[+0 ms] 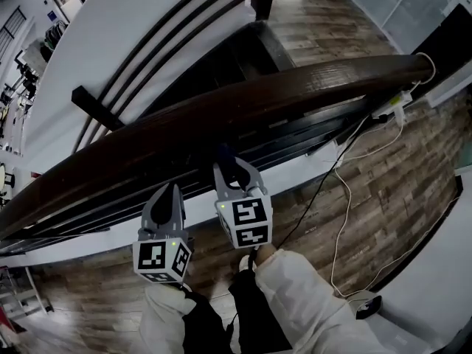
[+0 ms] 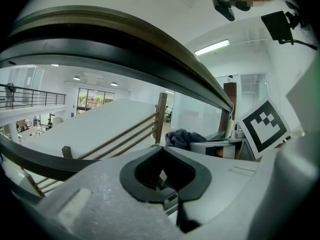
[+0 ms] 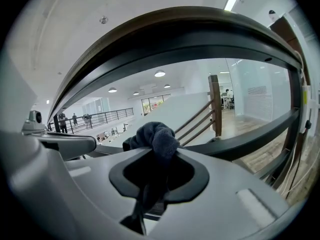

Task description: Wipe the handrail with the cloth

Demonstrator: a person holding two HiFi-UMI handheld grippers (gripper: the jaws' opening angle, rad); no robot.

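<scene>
Dark brown wood forms the handrail (image 1: 243, 102), which crosses the head view on a slant, with black bars running beneath it. Both grippers sit just below the handrail, on the person's side.

**Right gripper** (image 1: 230, 161): its fingers are closed on a dark grey cloth (image 3: 154, 138). A bunched wad of the cloth stands proud of the fingertips and points up towards the underside of the handrail. The wad is near the wood, but whether it touches cannot be told.

**Left gripper** (image 2: 163, 156): its fingers are drawn together with nothing between them. It hangs beside the right gripper and slightly further below the handrail.

**Step in hand (judged):** bringing the cloth onto the wood.
- The wad, not the hard fingertips, should meet the top face.
- Light pressure would flatten the wad.
- Strokes should follow the length of the handrail in overlapping passes.
- Only a pinch of fabric is held, so heavy drag could pull it free.
- The empty gripper is best kept off the handrail.
- A white cable (image 1: 341, 198) trails below the far end of the handrail and should be avoided there.

**Containers:** none appears in any view.
</scene>
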